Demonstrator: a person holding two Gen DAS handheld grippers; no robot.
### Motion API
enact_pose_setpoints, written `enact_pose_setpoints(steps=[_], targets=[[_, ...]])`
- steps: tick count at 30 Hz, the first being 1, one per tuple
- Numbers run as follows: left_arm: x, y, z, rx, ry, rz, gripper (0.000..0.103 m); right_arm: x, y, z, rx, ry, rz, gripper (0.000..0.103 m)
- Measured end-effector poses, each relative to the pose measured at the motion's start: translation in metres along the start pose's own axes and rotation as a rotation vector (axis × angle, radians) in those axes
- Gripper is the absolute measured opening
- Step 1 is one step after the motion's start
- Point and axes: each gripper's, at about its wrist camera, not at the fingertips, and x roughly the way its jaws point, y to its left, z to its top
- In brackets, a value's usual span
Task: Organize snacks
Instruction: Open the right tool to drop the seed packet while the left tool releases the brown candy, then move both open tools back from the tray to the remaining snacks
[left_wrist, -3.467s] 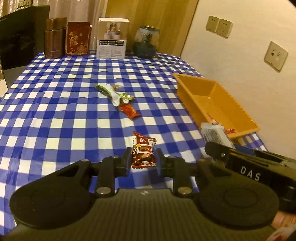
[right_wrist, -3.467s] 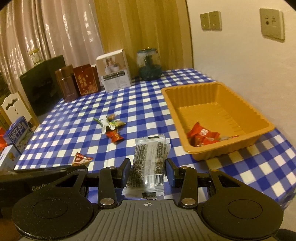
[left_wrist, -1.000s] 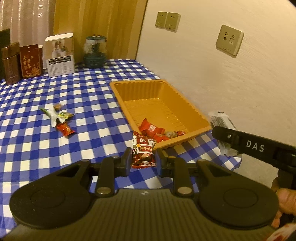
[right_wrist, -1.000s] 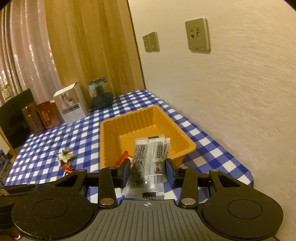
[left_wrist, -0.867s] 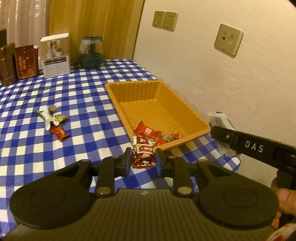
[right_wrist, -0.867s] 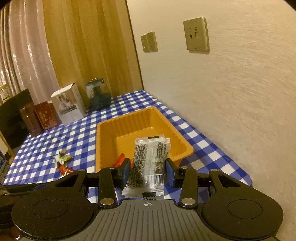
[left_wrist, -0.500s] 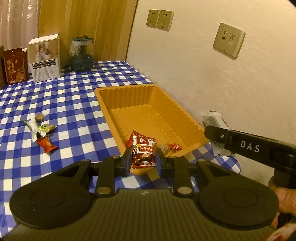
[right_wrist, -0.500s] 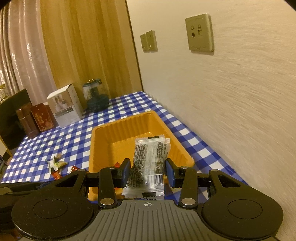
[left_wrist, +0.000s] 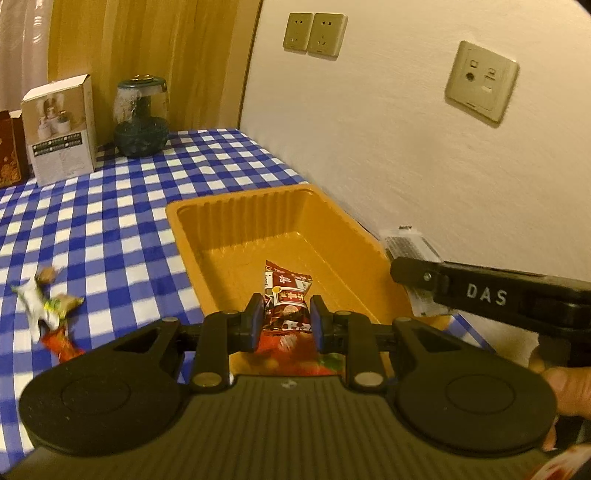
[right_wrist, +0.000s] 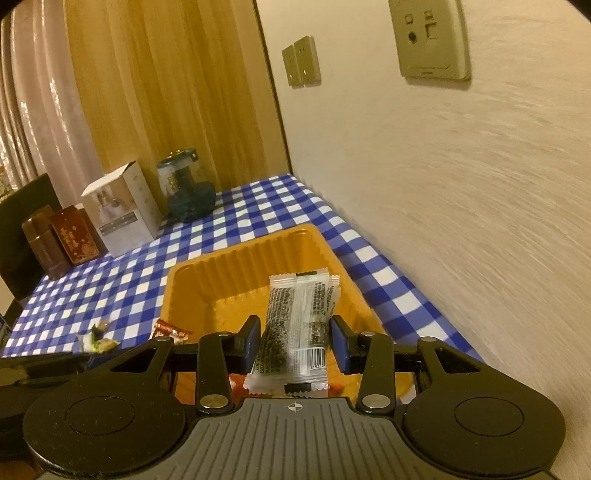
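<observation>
My left gripper (left_wrist: 286, 314) is shut on a dark red snack packet (left_wrist: 286, 291), held over the near end of the orange tray (left_wrist: 236, 203). Red packets (left_wrist: 295, 347) lie in the tray under it. My right gripper (right_wrist: 295, 332) is shut on a clear packet of dark seeds (right_wrist: 299, 314), also above the tray's (right_wrist: 192, 291) near end. In the left wrist view one finger (left_wrist: 480, 291) of the right gripper juts in from the right with that clear packet (left_wrist: 406, 243). A person's fingers (left_wrist: 561, 387) show behind it.
Loose candies (left_wrist: 40, 306) and a red wrapper (left_wrist: 61, 345) lie on the blue checked cloth left of the tray. A white box (left_wrist: 59, 129), a glass jar (left_wrist: 140, 114) and brown tins (right_wrist: 59, 236) stand at the back. The wall with sockets (left_wrist: 480, 81) runs close along the right.
Both grippers have moved forward together with their packets, from in front of the tray to over its near end. The tray now looms larger in both views.
</observation>
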Motion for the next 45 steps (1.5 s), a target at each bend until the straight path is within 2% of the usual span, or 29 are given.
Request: enact_pose_setpoints(steps=[8,10,11,12,22,30,31,32,33,34,36,45], targets=[[0.036,0.011,0.016,0.016,0.003,0.004,0.024,0.027,-0.006,0.010,0.010,0.014,-0.011,0.041],[0.043,0.011,0.017,0.027,-0.005,0.004,0.029,0.032,-0.008,0.011,0.017,0.017,-0.016,0.041],[0.046,0.012,0.017,0.032,-0.004,0.001,0.038,0.034,-0.009,0.011,0.019,0.019,-0.017,0.041],[0.048,0.013,0.018,0.032,-0.005,0.002,0.039,0.035,-0.009,0.011,0.019,0.022,-0.017,0.041],[0.030,0.042,0.010,-0.018,-0.006,0.052,0.039,0.043,-0.004,0.004,0.025,0.053,0.000,0.041],[0.016,0.051,0.004,-0.034,-0.011,0.066,0.039,0.051,0.003,0.011,0.056,0.026,0.070,0.041],[0.015,0.052,0.003,-0.035,-0.010,0.067,0.039,0.053,0.002,0.012,0.068,0.022,0.091,0.046],[0.014,0.053,0.002,-0.038,-0.010,0.067,0.039,0.054,0.001,0.014,0.081,0.022,0.102,0.068],[0.012,0.054,0.001,-0.041,-0.010,0.068,0.039,0.053,0.000,0.015,0.090,0.015,0.096,0.078],[0.011,0.055,0.000,-0.044,-0.009,0.070,0.039,0.051,0.000,0.016,0.095,-0.001,0.085,0.081],[0.007,0.057,-0.002,-0.053,-0.008,0.073,0.039,0.045,-0.001,0.016,0.091,-0.019,0.077,0.081],[-0.016,0.059,-0.007,-0.076,-0.011,0.085,0.040,0.021,0.002,0.009,0.097,0.007,0.051,0.081]])
